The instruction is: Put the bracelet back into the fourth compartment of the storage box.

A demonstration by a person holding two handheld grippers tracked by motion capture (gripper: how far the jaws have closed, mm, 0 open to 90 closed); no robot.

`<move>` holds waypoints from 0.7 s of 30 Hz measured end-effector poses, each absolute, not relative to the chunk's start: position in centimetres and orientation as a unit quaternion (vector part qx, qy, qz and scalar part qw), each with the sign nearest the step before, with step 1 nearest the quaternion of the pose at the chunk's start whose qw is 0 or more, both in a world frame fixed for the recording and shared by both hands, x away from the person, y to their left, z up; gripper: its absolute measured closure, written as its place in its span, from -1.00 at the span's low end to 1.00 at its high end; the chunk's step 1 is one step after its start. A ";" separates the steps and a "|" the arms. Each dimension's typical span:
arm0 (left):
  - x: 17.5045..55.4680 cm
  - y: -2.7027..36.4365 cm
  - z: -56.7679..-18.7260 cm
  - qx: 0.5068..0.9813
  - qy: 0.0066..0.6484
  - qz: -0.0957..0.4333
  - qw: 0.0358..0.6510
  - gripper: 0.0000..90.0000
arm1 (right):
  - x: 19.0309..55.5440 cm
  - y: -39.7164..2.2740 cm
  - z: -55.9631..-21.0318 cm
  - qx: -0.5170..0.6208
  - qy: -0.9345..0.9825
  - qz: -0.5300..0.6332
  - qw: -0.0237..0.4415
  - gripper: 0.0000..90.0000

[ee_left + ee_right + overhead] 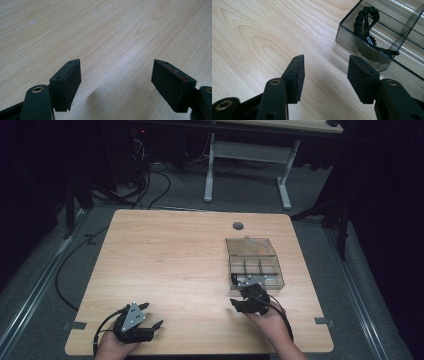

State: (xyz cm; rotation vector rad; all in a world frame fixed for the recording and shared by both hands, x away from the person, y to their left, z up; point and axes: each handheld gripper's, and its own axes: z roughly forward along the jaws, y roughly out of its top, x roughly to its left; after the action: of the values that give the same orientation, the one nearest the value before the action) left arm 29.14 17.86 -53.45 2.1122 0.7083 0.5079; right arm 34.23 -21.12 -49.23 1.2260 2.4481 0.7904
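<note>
Braided black bracelet [368, 23] in smoky clear box [352, 40], partly cut off; right gripper [325, 75] released beside box; left gripper [116, 82] released.

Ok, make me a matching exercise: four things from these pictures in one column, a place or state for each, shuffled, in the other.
Things:
1. left tool
2. box
3. bracelet
4. hole

Places or states:
A. in a corner compartment of the box
B. open, over bare wood at the table's near left
C. near the table's far edge
D. clear, lid folded back, just beyond the right tool

Pairs: 1-B, 2-D, 3-A, 4-C
</note>
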 end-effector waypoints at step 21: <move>29.0 17.9 -53.4 0.832 0.287 0.218 0.422 -0.47 | 31.4 -21.7 -52.8 0.417 0.780 0.405 0.230 0.01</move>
State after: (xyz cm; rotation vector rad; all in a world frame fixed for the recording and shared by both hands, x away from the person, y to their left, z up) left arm 28.96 17.91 -53.42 2.0838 0.7185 0.5471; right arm 31.39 -21.70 -52.77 1.1479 2.1468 1.1147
